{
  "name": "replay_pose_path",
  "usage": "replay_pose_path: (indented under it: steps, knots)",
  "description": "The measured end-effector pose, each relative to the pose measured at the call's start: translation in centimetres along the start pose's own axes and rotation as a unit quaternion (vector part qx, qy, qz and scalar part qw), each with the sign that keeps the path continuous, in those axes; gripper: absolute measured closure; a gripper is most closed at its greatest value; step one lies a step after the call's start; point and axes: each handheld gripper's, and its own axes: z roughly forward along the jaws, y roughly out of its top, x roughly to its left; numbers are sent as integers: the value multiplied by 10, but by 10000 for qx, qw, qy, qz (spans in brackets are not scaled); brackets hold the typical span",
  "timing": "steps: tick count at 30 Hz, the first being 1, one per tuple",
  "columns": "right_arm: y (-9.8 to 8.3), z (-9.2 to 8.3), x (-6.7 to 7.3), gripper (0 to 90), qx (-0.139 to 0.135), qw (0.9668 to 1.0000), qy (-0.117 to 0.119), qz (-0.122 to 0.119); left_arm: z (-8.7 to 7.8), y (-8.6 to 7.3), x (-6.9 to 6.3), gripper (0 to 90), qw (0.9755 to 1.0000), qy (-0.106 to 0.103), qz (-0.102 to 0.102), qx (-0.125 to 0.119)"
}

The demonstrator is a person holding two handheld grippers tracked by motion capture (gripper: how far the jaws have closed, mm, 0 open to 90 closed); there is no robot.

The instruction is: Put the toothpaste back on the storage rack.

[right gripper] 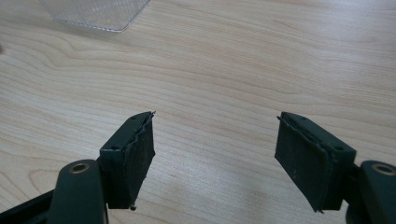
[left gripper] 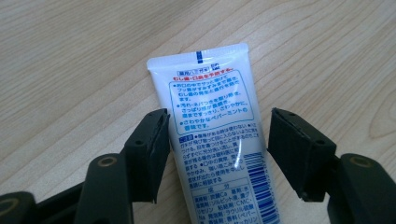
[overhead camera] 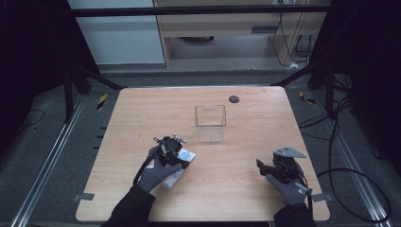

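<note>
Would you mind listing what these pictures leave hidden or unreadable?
- Tube: its cap end is cut off by the bottom edge of the left gripper view; in the high view the left gripper covers most of it.
- Clear container: only a corner shows in the right gripper view.

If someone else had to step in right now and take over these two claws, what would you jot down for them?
Left claw: open, its jaws on either side of the white tube with a gap each side, not pressing it. The tube lies flat on the wooden table.
Right claw: open, nothing between its jaws, low over bare table on the right.
Clear plastic box: upright mid-table, beyond the tube, looks empty.
Done: nothing gripped or moved into the box.
Left: probably close on the tube, lift it and carry it to the box.
</note>
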Motion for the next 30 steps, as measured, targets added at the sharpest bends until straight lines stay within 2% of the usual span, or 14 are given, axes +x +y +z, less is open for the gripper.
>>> replay_pose_path:
  steps: [10, 19, 27, 30]
  knots:
    - [0, 0, 0, 277, 2, 10000, 5, 12, 6, -1, 0, 334, 10000, 39, -34, 78]
    - [0, -1, 0, 277, 2, 10000, -5, 14, 9, -3, -3, 336, 9998, 156, -84, 39]
    - [0, -1, -1, 277, -15, 10000, -29, 13, 6, -5, -6, 432, 9998, 123, -143, -7]
    - [0, -2, -1, 278, -9, 10000, -33, 12, 3, -6, -5, 504, 9998, 110, -184, -61]
